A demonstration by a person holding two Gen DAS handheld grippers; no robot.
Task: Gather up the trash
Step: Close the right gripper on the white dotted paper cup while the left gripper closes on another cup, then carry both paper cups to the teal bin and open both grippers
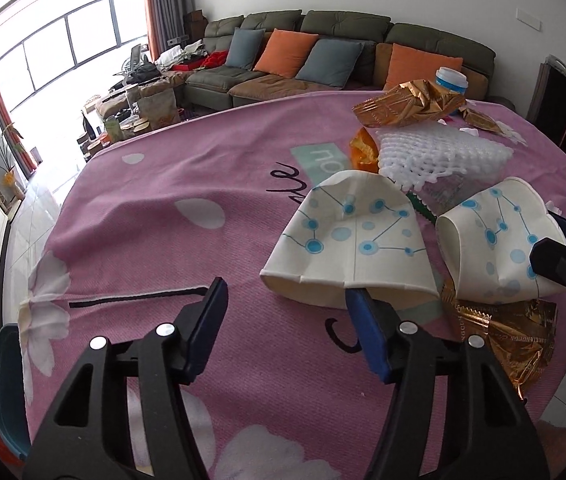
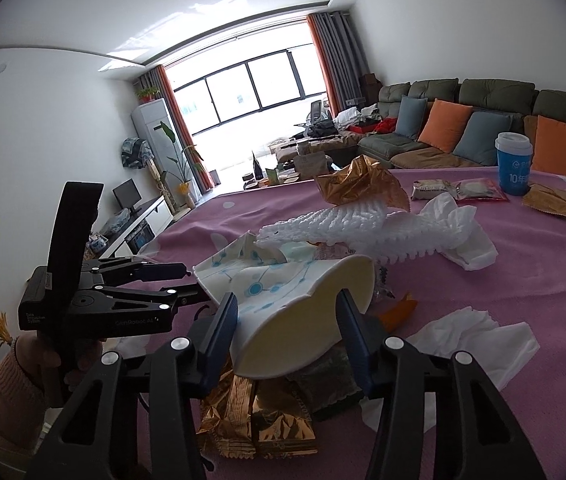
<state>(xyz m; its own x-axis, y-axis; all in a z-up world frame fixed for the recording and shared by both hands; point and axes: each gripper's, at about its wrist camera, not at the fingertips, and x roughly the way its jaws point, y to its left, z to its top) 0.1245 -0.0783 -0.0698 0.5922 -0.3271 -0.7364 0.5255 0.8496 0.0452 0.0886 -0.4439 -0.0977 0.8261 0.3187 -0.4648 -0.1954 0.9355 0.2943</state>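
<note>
Up close, our left gripper (image 1: 287,292) stands partly open over the pink cloth (image 1: 155,248). Its right finger (image 1: 363,320) touches the rim of a flattened paper cup (image 1: 347,236) printed with blue dots, at the cup's 6 o'clock edge, while the left finger rests apart on bare cloth. Nothing lies between the pads, so this gripper holds nothing.

Our right gripper (image 2: 289,312) is also partly open, with the mouth of a second crushed paper cup (image 2: 303,312) lying between its fingers. The left pad (image 2: 223,332) meets the cup's printed wall; the right pad sits at the rim, and we cannot tell whether it presses. The cup lies on its side, mouth toward us, atop a gold wrapper (image 2: 259,420).

From the right wrist view, the first cup lies at 10 o'clock of the held one, with the left gripper reaching in from 9 o'clock. White foam netting (image 2: 343,220) spreads at 12 o'clock, touching a crumpled tissue (image 2: 459,232) at 1 o'clock. Another tissue (image 2: 479,340) lies at 3 o'clock. A second gold wrapper (image 2: 363,184) rises behind the netting. Far off at 1 o'clock a blue cup with a white lid (image 2: 514,164) stands upright beside snack packets (image 2: 459,190).
</note>
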